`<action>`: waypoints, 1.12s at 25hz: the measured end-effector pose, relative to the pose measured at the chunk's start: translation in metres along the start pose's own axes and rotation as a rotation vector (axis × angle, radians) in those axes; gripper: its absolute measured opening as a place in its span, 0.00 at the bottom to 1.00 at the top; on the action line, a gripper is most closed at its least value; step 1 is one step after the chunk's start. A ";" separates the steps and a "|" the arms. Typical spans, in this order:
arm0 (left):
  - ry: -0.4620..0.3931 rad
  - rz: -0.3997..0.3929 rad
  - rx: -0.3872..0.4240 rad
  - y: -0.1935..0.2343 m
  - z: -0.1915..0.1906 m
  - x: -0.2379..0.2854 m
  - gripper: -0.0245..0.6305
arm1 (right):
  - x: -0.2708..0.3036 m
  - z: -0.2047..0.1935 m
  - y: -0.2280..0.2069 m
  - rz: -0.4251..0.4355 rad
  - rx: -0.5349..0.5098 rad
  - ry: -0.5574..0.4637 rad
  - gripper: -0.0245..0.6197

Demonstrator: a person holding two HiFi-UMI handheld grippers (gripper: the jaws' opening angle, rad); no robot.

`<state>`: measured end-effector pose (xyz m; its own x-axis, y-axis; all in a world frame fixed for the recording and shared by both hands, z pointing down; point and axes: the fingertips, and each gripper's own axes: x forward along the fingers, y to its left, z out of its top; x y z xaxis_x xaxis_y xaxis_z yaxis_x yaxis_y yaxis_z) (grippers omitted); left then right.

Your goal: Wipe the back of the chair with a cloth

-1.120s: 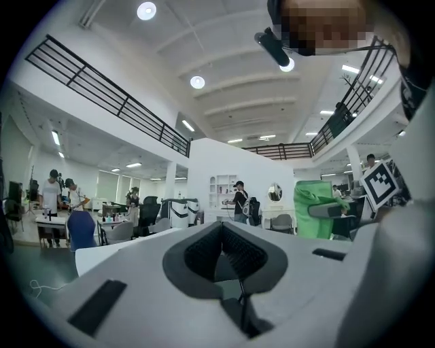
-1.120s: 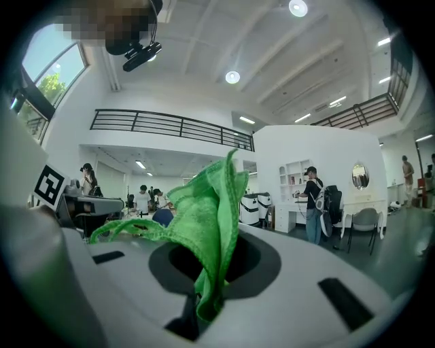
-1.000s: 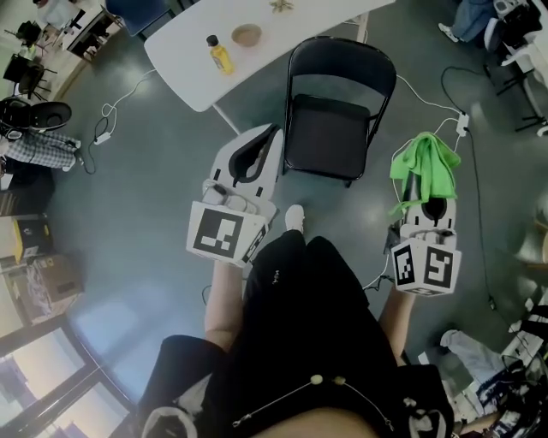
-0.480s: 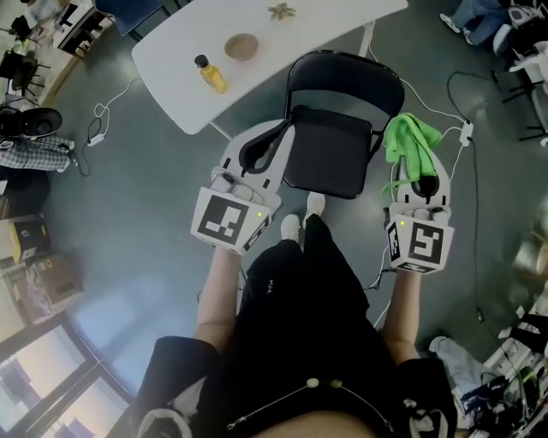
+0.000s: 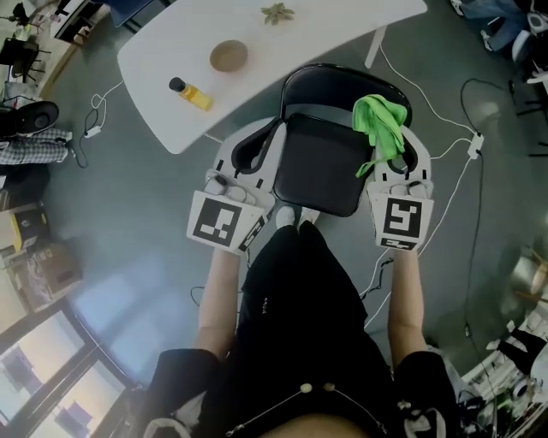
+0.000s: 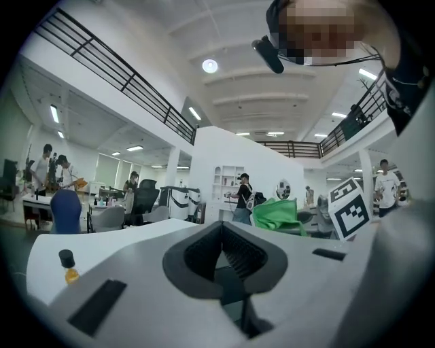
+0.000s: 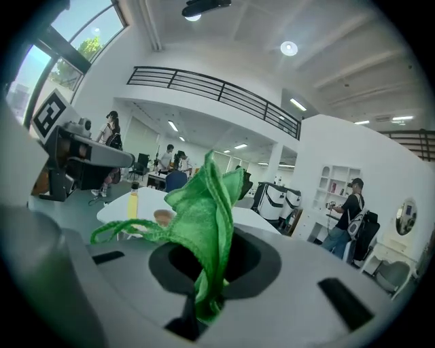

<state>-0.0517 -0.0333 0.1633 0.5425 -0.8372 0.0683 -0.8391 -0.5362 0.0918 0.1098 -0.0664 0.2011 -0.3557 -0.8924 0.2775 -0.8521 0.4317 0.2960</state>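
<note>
A black folding chair (image 5: 318, 167) stands right in front of me, its curved back (image 5: 342, 75) on the far side by the table. My right gripper (image 5: 396, 158) is shut on a green cloth (image 5: 379, 122), which hangs over the chair's right side near the back. In the right gripper view the cloth (image 7: 204, 217) rises out of the shut jaws. My left gripper (image 5: 272, 134) is at the chair's left edge, shut with nothing in it. From the left gripper view, the left gripper (image 6: 221, 230) faces the cloth (image 6: 275, 214).
A white table (image 5: 163, 77) stands just beyond the chair and carries a yellow bottle (image 5: 189, 94), a brown bowl (image 5: 228, 56) and a small plant (image 5: 276, 13). White cables (image 5: 445, 184) run over the floor at the right. The person's feet (image 5: 287, 218) are at the seat's front edge.
The person has stepped up to the chair. Both grippers moved forward to flank the seat, and the cloth went from the chair's right to over its right rear corner.
</note>
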 end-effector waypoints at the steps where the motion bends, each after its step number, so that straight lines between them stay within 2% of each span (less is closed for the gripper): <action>1: -0.005 0.000 -0.011 0.004 -0.003 0.006 0.05 | 0.012 -0.005 0.003 0.011 0.005 0.010 0.10; 6: -0.007 -0.031 -0.020 0.019 -0.023 0.040 0.05 | 0.066 -0.031 0.006 0.042 0.012 0.047 0.10; 11: 0.008 0.040 -0.123 0.060 -0.058 0.070 0.05 | 0.116 -0.057 0.011 0.044 -0.012 0.073 0.10; 14: 0.017 0.053 -0.094 0.074 -0.081 0.082 0.05 | 0.143 -0.078 0.020 0.046 -0.043 0.092 0.10; 18: 0.041 0.015 -0.042 0.078 -0.114 0.092 0.05 | 0.176 -0.104 0.035 0.057 -0.090 0.108 0.10; 23: 0.095 -0.013 -0.053 0.078 -0.151 0.094 0.05 | 0.201 -0.121 0.048 0.072 -0.179 0.124 0.10; 28: 0.105 0.000 -0.079 0.082 -0.167 0.102 0.05 | 0.214 -0.130 0.051 0.096 -0.206 0.139 0.10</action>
<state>-0.0583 -0.1440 0.3441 0.5469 -0.8195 0.1715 -0.8358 -0.5223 0.1694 0.0401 -0.2181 0.3946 -0.3627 -0.8259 0.4317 -0.7156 0.5436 0.4386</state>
